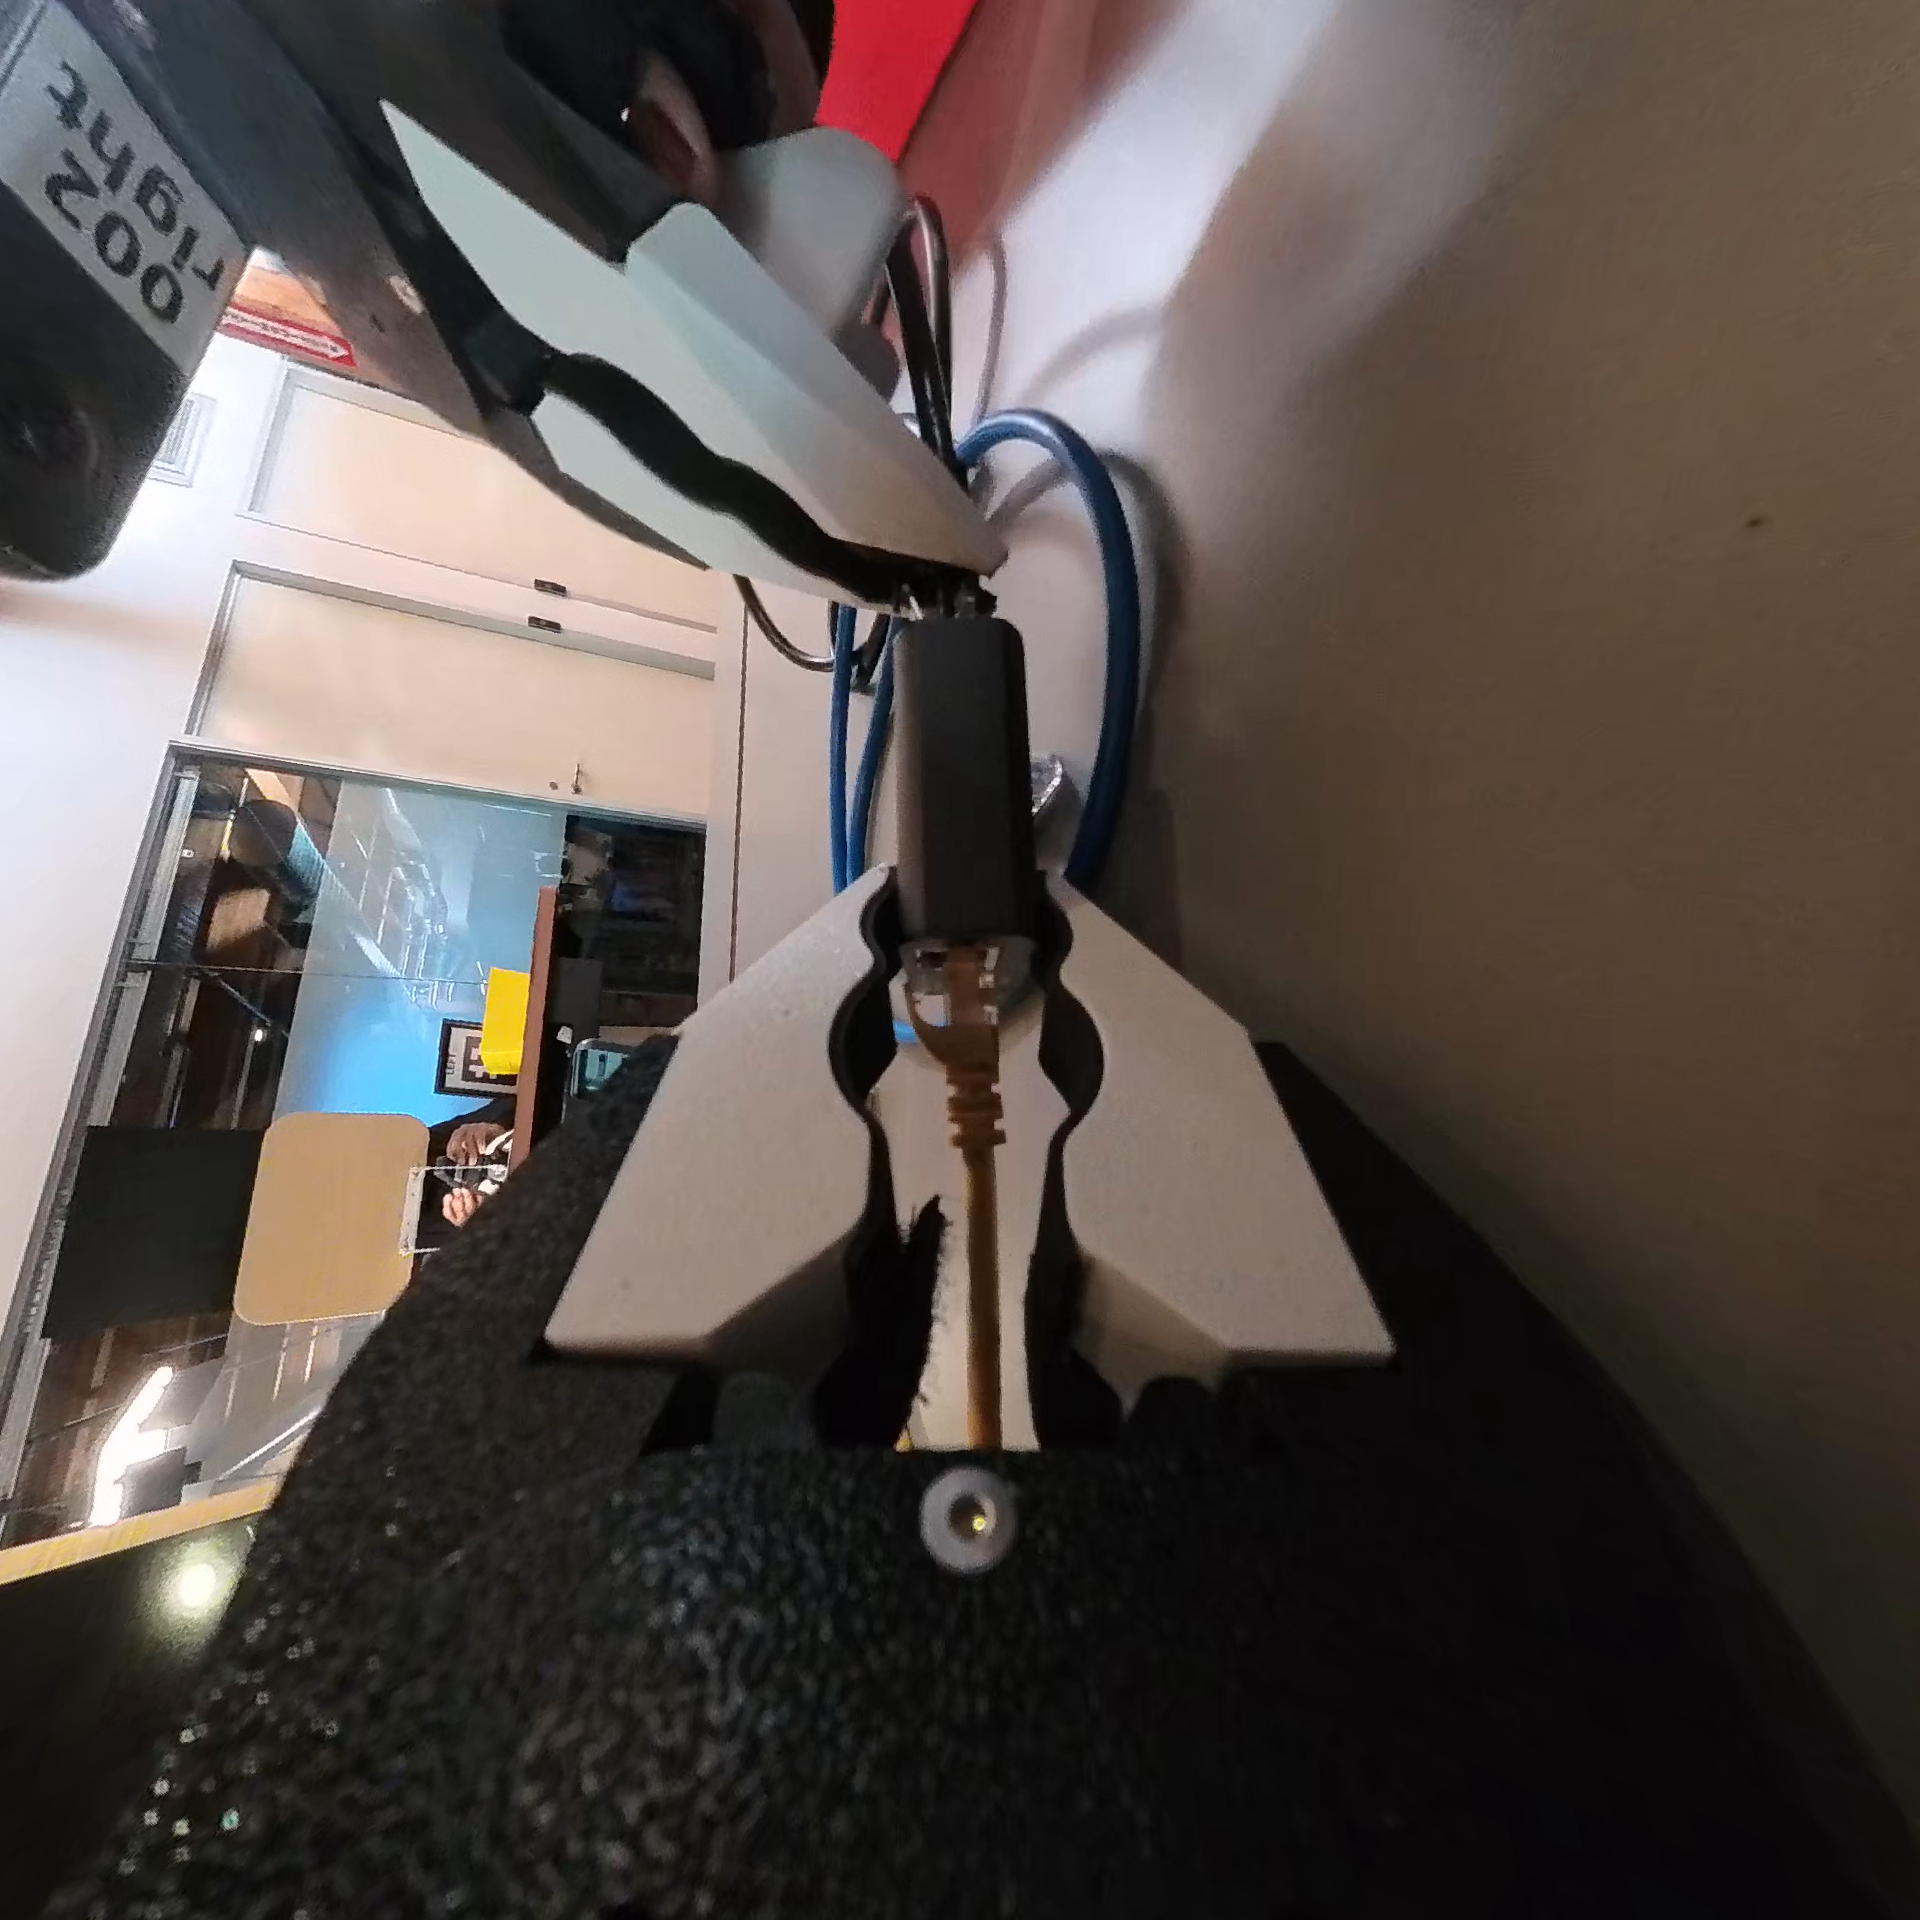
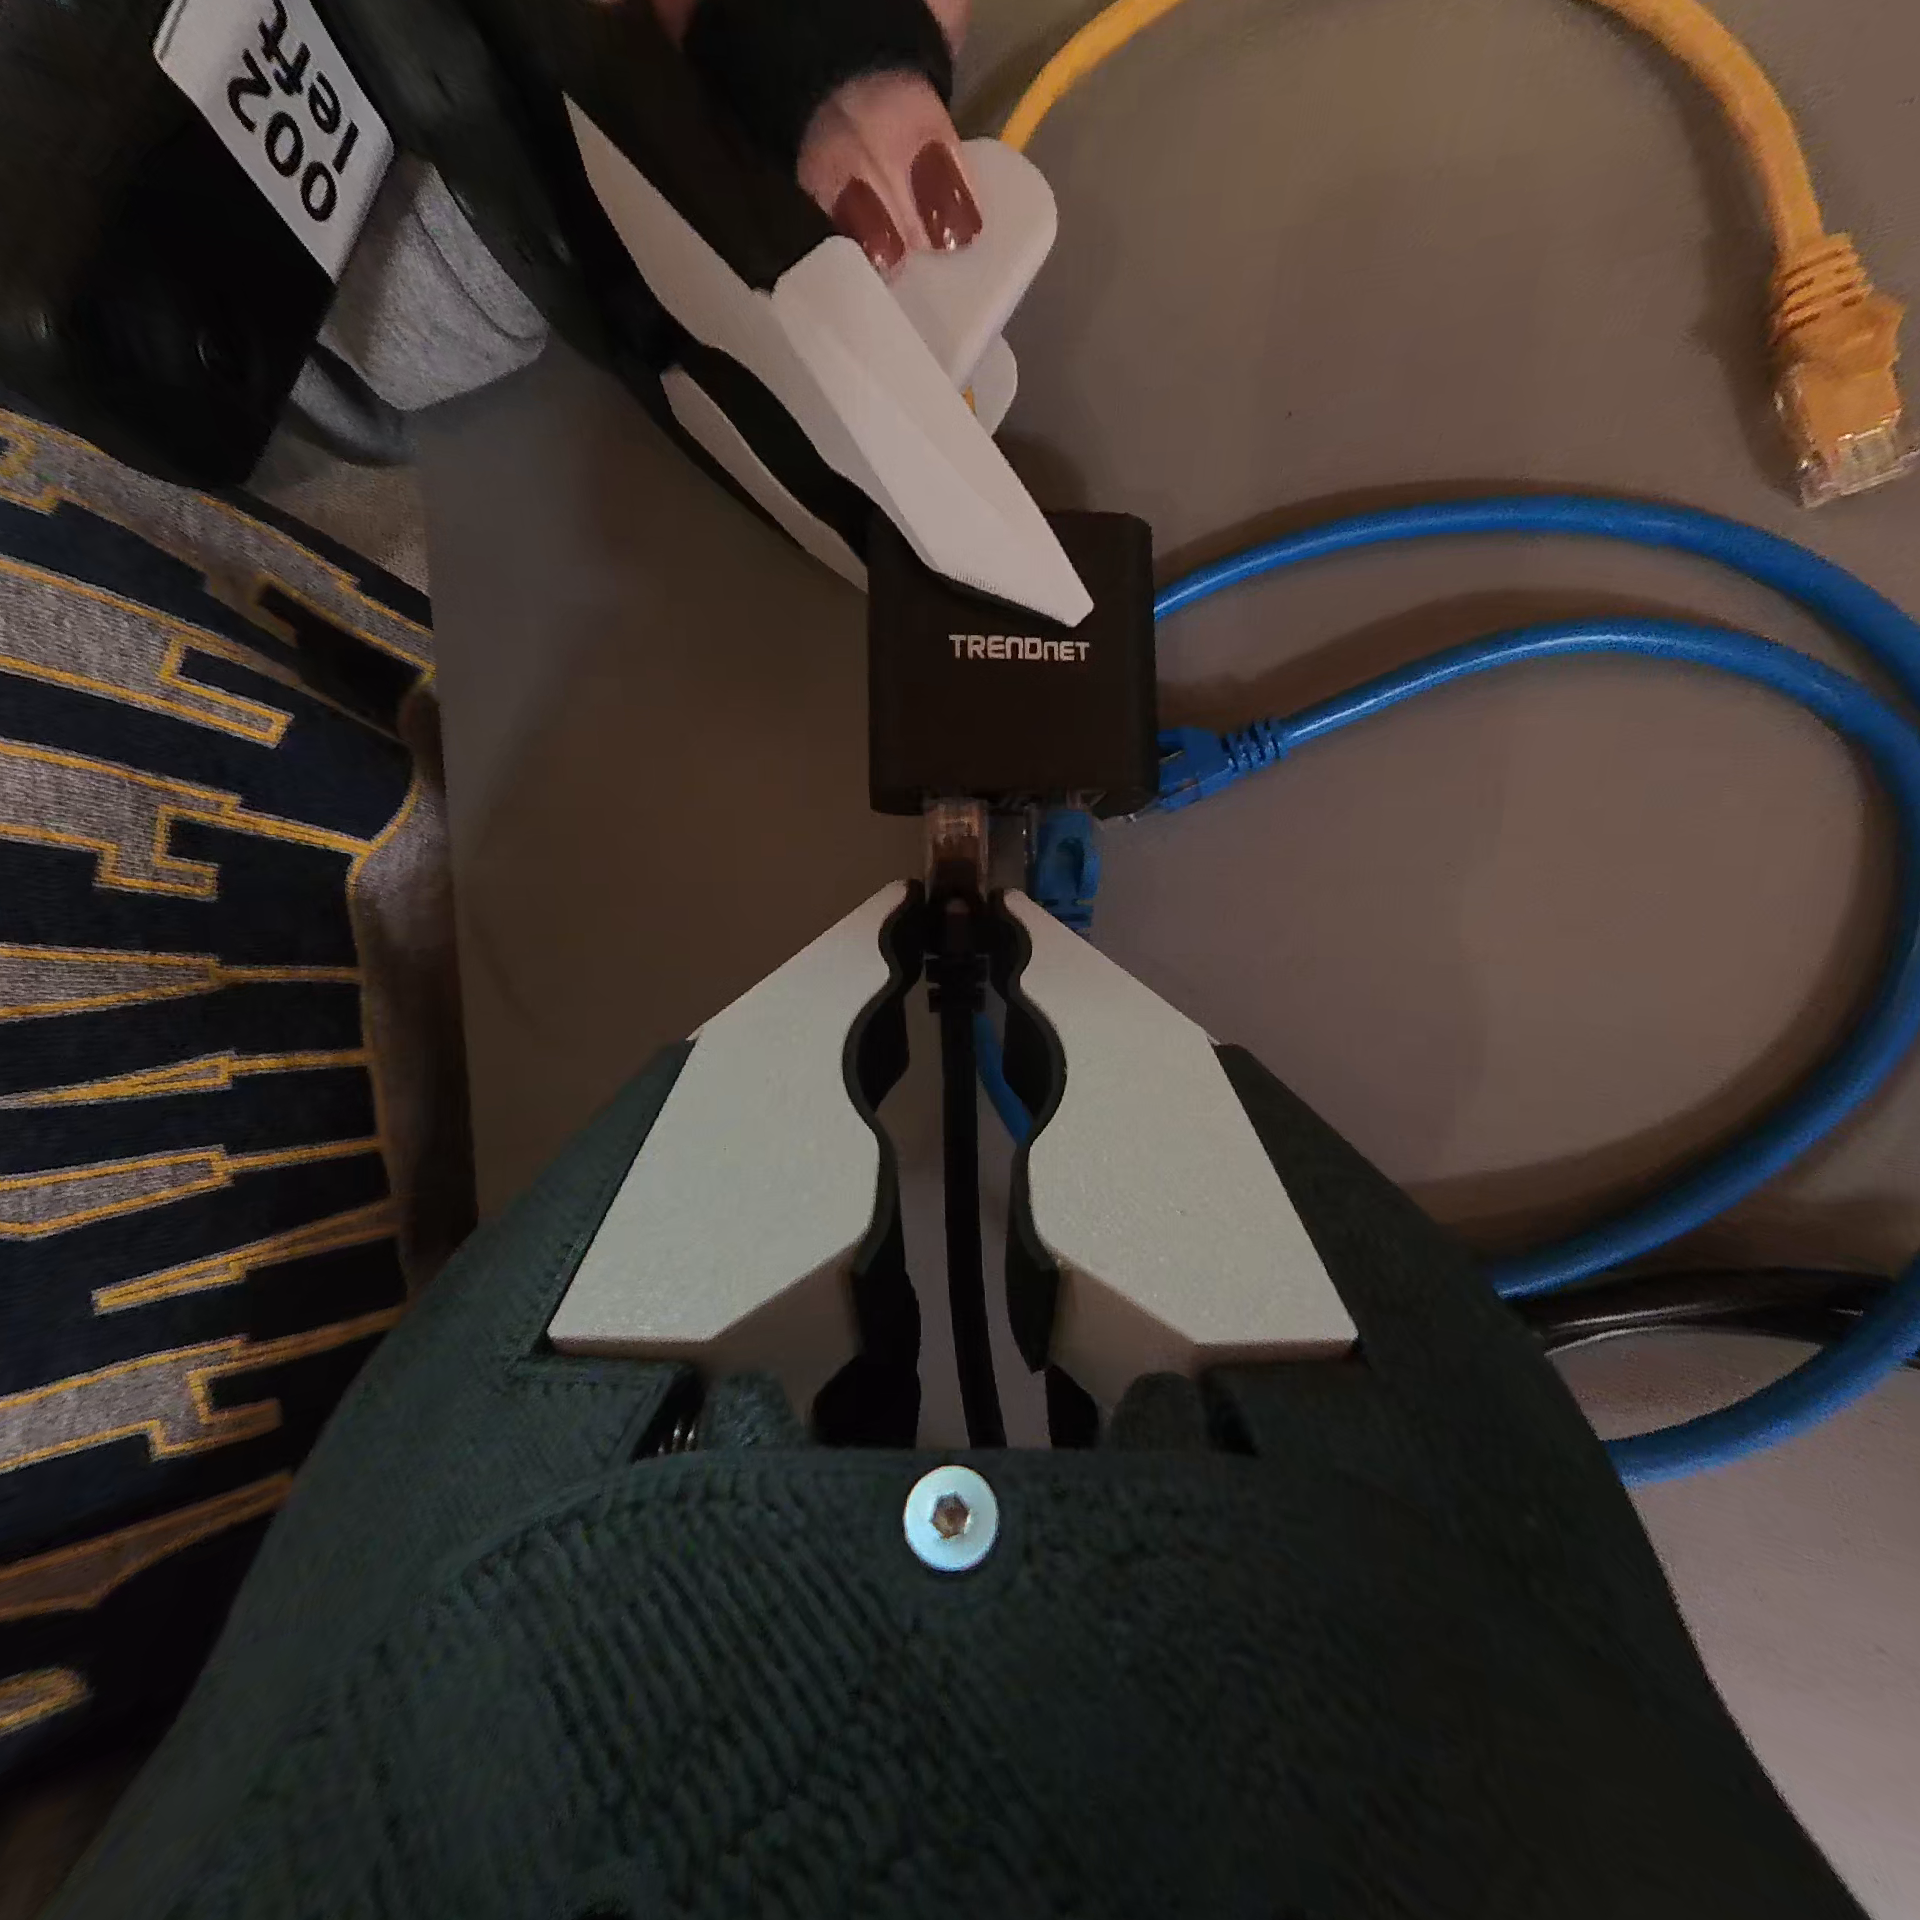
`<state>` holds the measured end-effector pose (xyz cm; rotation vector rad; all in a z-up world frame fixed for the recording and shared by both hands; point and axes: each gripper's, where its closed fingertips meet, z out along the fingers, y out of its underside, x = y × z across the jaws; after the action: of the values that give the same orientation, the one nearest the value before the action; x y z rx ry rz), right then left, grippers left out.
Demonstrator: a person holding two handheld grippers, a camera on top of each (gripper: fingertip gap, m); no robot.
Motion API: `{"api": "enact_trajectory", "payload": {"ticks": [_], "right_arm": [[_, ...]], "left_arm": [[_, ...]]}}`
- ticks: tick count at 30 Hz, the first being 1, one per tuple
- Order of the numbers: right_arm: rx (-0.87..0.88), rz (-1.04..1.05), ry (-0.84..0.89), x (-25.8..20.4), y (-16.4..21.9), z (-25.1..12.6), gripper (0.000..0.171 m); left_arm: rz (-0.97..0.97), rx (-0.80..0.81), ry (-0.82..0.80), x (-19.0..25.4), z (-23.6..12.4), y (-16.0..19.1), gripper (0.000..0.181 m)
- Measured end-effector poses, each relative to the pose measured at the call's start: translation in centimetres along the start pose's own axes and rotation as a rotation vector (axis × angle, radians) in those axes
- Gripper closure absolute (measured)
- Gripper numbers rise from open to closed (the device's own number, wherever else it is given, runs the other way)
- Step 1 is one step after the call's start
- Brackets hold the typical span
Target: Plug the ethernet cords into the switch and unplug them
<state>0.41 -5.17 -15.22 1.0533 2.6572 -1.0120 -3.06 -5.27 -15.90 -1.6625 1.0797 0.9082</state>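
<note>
The small black switch (image 2: pixel 1013 707) lies on the beige table. My right gripper (image 2: pixel 956 914) is shut on the boot of a black ethernet cord (image 2: pixel 961 1195), and its clear plug (image 2: pixel 954 842) sits at the switch's left front port. A blue cord's plug (image 2: pixel 1065 862) is in the port beside it. My left gripper (image 1: pixel 966 925) is shut on the switch (image 1: pixel 961 769) from its far end, with a yellow cord (image 1: pixel 977 1195) running between the fingers into the switch. The left gripper (image 2: pixel 1023 587) also shows in the right wrist view, and the right gripper (image 1: pixel 945 582) in the left wrist view.
The blue cord (image 2: pixel 1766 935) loops wide at the right, and another blue plug (image 2: pixel 1195 758) rests against the switch's right side. The yellow cord's loose plug (image 2: pixel 1839 416) lies at the top right. A patterned dark fabric (image 2: pixel 156 935) borders the table on the left. A person's hand (image 2: pixel 894 208) holds the left gripper. Both grippers' tips are close together, under 4 cm apart.
</note>
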Motion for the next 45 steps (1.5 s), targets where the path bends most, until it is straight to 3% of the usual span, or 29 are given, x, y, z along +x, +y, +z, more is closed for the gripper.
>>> {"api": "enact_trajectory", "payload": {"ticks": [9,15,30,33,36,42,45], "right_arm": [[0.031,-0.056,0.084,0.3,-0.1,-0.4,0.161],[-0.010,-0.063,0.072,0.1,0.1,0.2,0.161],[0.100,0.005,-0.017,0.0,-0.2,0.1,0.162],[0.116,-0.093,0.083,0.2,-0.3,0.1,0.159],[0.170,-0.236,0.221,-0.4,-0.4,-0.5,0.133],[0.288,-0.436,0.616,-0.3,1.7,-3.7,0.124],[0.267,-0.486,0.813,0.2,4.1,-5.8,0.122]], "left_arm": [[-0.006,0.009,0.002,0.1,-0.4,-0.1,0.160],[-0.003,0.006,0.002,0.1,-0.4,0.0,0.160],[-0.015,0.007,-0.002,0.2,-1.2,0.1,0.160],[-0.032,0.007,-0.004,0.3,-1.1,0.0,0.160],[-0.048,0.005,-0.002,0.2,-1.1,0.1,0.159],[-0.047,-0.003,-0.004,0.1,-0.9,-0.2,0.159],[-0.047,-0.008,-0.003,0.1,-0.7,-0.2,0.159]]}}
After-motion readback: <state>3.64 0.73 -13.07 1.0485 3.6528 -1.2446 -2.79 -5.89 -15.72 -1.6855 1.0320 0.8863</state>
